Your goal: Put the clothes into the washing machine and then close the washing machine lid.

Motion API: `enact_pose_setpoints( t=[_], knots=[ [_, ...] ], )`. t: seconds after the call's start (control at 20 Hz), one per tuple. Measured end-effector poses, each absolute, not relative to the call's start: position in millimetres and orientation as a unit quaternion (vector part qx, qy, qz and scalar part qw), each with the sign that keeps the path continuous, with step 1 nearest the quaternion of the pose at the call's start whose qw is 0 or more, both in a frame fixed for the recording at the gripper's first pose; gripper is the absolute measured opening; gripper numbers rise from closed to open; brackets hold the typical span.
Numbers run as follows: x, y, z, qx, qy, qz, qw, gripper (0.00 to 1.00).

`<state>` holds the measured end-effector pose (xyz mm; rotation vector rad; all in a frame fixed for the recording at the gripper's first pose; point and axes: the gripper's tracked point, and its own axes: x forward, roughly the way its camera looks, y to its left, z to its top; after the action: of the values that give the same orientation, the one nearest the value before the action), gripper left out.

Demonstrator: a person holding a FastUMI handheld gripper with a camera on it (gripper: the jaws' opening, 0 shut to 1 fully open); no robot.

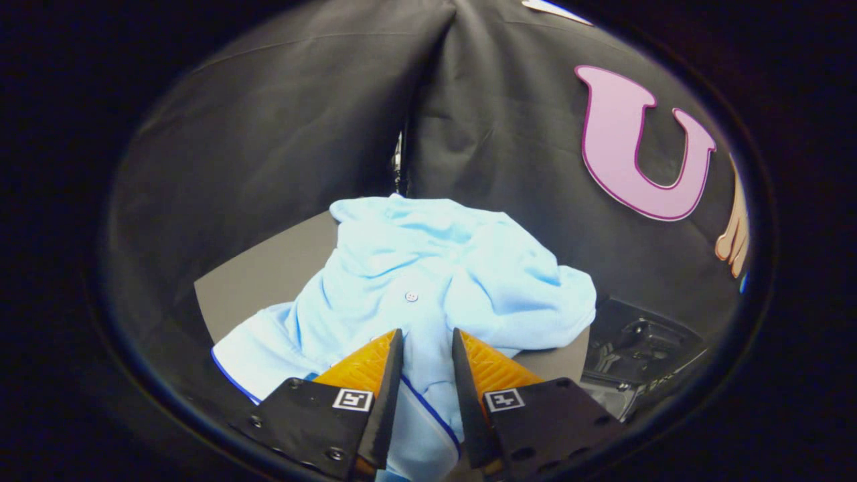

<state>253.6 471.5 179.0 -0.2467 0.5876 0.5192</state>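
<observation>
Step in hand: pick-up of the garment, the first half of the task.

- Left: flat grey worktop (268, 281), bare along its near-left part, backed by the black cloth booth wall (281, 120).
- Left of centre: hem of the crumpled light-blue button-up shirt with dark blue piping (415, 268), spread over the worktop; piped edge just beside the left finger.
- Centre: tongs (427, 338) lowered onto the shirt, fingers a narrow gap apart, a strip of the placket fabric lying between them. Contact of both fingers with the cloth not confirmable; grip judged as closing, not yet clamped. Small button just ahead of the fingertips.
- Right of centre: bunched sleeve or shoulder of the shirt, overhanging the worktop's right edge.
- Right: dark machinery with black moulded parts (636, 355), below and beside the worktop; probably part of the washing machine, identity uncertain.

Next move, as judged: close fully on the fold between the fingers, lift until the hem clears the worktop, then carry rightward toward the presumed drum opening. Lid closing not yet due.
</observation>
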Motion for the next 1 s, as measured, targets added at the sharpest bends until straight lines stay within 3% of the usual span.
enact_pose_setpoints(
  t=[0.05, 0.45, 1.0],
  knots=[
    [254.1, 473.0, 179.2, -0.114, 0.290, 0.252, 0.916, 0.06],
    [256.1, 424.9, 188.0, -0.071, 0.307, 0.233, 0.920, 0.06],
    [274.1, 181.1, 198.5, -0.065, 0.296, 0.019, 0.953, 0.05]
  ],
)
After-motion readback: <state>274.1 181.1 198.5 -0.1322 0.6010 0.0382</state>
